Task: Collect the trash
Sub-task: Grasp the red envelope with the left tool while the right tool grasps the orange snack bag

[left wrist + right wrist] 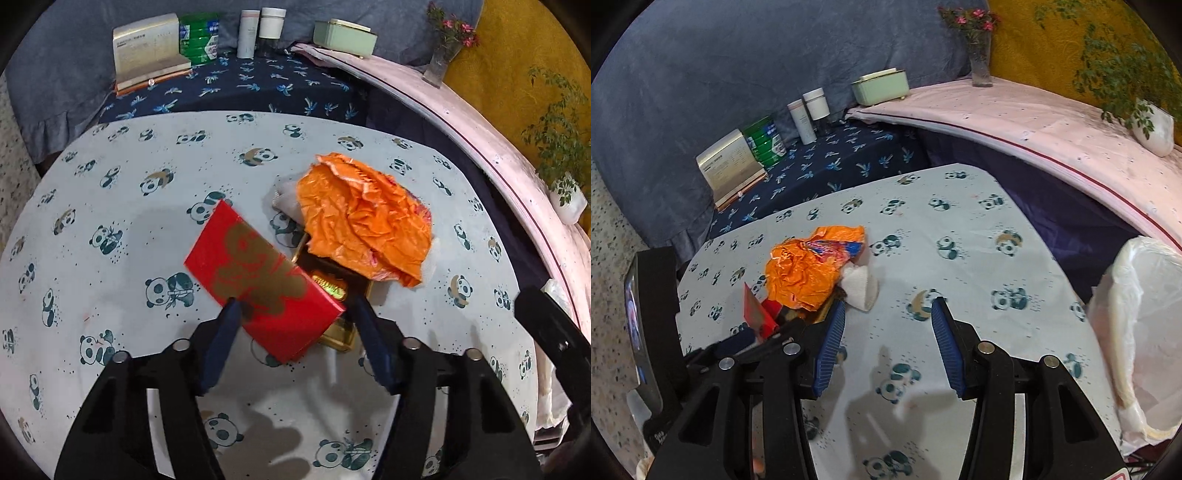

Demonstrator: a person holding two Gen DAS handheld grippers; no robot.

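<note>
Trash sits in a small heap near the middle of the panda-print worktop point(110, 192). A red packet point(264, 284) with a gold character lies flat on top of a gold box point(338, 291), its long axis running diagonally from the far left toward the near right. The gold box is open-topped, showing a shiny gold piece inside; its far end is covered by a crumpled orange wrapper point(364, 218). A wad of white tissue point(862, 284) touches the wrapper on its far-left side in the left wrist view.

The left gripper point(295, 306) stands open, its blue fingers on either side of the packet's near end; whether they touch it is hard to tell. The right gripper point(888, 308) is also open and holds nothing, hovering over bare cloth just right of the heap.

A bin lined with a white plastic bag point(1141, 317) stands off the worktop's right edge; its contents cannot be made out.

Beyond the far edge, a dark blue cloth carries a green can point(199, 38), two white bottles point(258, 31) and a standing card point(147, 50).
</note>
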